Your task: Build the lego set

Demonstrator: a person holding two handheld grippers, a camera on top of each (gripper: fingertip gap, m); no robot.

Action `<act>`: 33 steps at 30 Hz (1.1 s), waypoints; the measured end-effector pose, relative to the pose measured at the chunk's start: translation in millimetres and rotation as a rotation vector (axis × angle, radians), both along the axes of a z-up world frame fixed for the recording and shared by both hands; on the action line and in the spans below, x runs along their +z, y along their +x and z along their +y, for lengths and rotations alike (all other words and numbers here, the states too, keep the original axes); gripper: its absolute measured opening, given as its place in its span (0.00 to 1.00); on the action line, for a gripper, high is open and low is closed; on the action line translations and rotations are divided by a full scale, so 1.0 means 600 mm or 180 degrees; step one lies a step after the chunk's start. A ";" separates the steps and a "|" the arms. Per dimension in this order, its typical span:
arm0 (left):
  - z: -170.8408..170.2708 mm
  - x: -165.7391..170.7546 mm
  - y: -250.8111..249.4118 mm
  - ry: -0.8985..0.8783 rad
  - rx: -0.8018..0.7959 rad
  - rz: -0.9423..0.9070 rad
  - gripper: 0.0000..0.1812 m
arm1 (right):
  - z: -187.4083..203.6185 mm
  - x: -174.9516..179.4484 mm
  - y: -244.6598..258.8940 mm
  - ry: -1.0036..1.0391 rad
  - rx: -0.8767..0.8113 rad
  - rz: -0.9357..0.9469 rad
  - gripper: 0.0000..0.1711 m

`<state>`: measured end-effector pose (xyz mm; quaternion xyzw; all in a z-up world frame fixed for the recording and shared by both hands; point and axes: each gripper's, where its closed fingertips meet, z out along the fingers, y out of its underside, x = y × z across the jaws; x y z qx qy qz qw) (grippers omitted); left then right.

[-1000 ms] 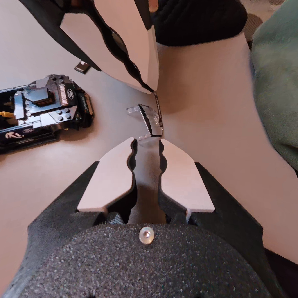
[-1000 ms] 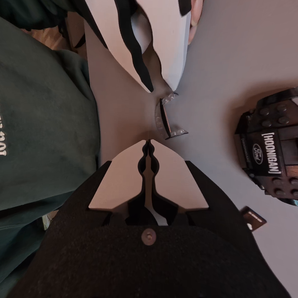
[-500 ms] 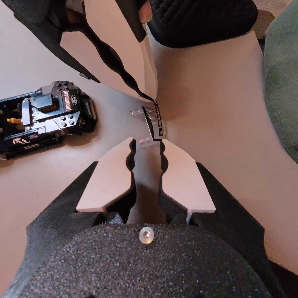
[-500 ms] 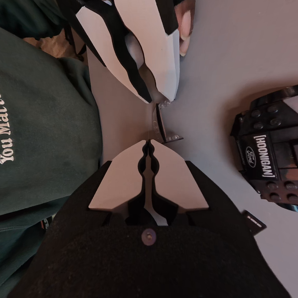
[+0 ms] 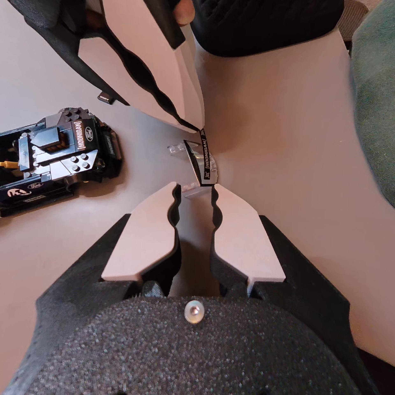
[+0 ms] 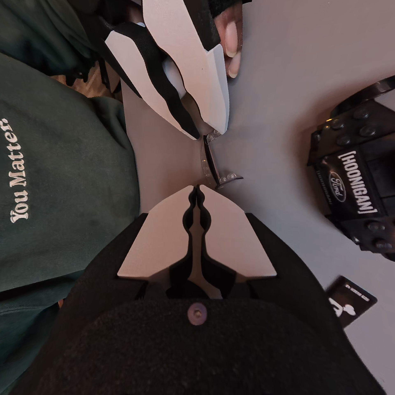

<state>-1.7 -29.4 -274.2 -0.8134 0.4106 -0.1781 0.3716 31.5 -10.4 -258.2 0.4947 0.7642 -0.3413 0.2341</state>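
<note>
Jaws: our left gripper (image 5: 195, 186) gapes, tips flanking the clear windshield piece (image 5: 197, 163) | our right gripper (image 6: 196, 186) is pinched closed, empty, tip at its far end | piece on tabletop (image 5: 277, 128), between both | car (image 5: 57, 158) well apart.

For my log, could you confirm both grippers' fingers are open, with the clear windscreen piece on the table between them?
No: the right gripper has its fingers shut, as the right wrist view shows; the left gripper is open. The clear windscreen piece does lie on the table between them.
</note>
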 end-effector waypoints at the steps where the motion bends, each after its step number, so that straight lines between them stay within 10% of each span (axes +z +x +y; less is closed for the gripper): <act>1: 0.000 0.000 0.000 -0.0001 -0.0001 0.0000 0.15 | -0.001 0.000 0.000 -0.0006 -0.0001 -0.0003 0.00; 33: -0.001 -0.001 0.000 -0.0010 0.0002 0.0005 0.15 | 0.000 -0.006 -0.003 -0.0056 -0.0026 -0.0043 0.00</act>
